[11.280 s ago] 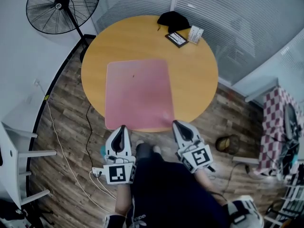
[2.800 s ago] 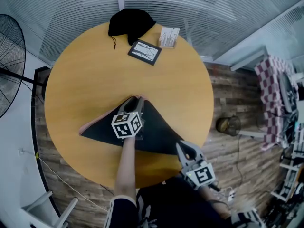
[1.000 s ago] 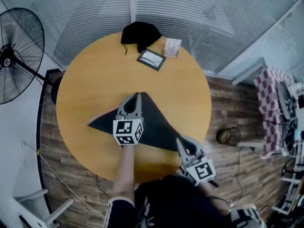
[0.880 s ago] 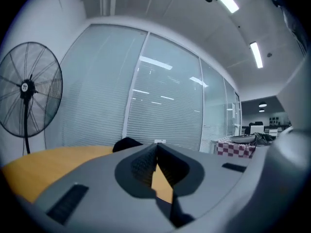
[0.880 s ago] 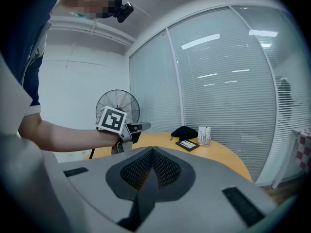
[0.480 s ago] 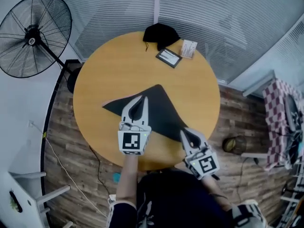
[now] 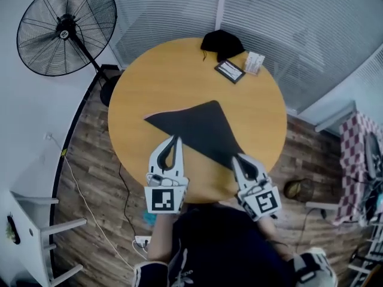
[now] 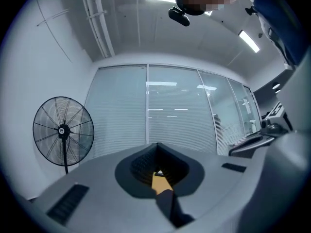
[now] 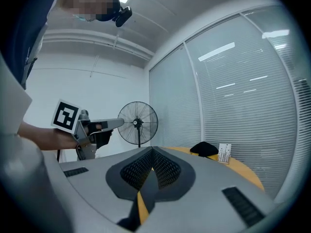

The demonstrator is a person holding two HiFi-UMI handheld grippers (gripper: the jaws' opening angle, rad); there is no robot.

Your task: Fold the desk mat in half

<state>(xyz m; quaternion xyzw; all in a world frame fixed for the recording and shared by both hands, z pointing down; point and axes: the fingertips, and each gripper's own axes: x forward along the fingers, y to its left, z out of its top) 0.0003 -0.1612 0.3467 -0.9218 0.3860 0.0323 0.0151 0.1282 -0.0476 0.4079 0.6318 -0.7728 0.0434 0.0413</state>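
Observation:
The desk mat (image 7: 200, 130) lies on the round yellow table (image 7: 143, 76), folded slantwise into a dark triangle with a thin pink edge at its left tip. My left gripper (image 7: 175, 139) is shut and holds nothing; it hovers just short of the mat's near edge. In the left gripper view its closed jaws (image 8: 156, 147) point up at the glass wall. My right gripper (image 7: 239, 158) sits at the mat's near right corner, and its jaws (image 9: 151, 152) look shut on that corner. The right gripper view also shows the left gripper (image 9: 97, 125) in the person's hand.
At the table's far side lie a black cloth (image 7: 221, 42), a dark framed card (image 7: 230, 70) and a small white box (image 7: 254, 63). A standing fan (image 7: 66, 26) is at the back left. A basket (image 7: 296, 189) sits on the floor at right.
My left gripper has drawn back from the mat's far point toward the table's near edge, leaving the mat lying folded. The right gripper stays at the near right corner.

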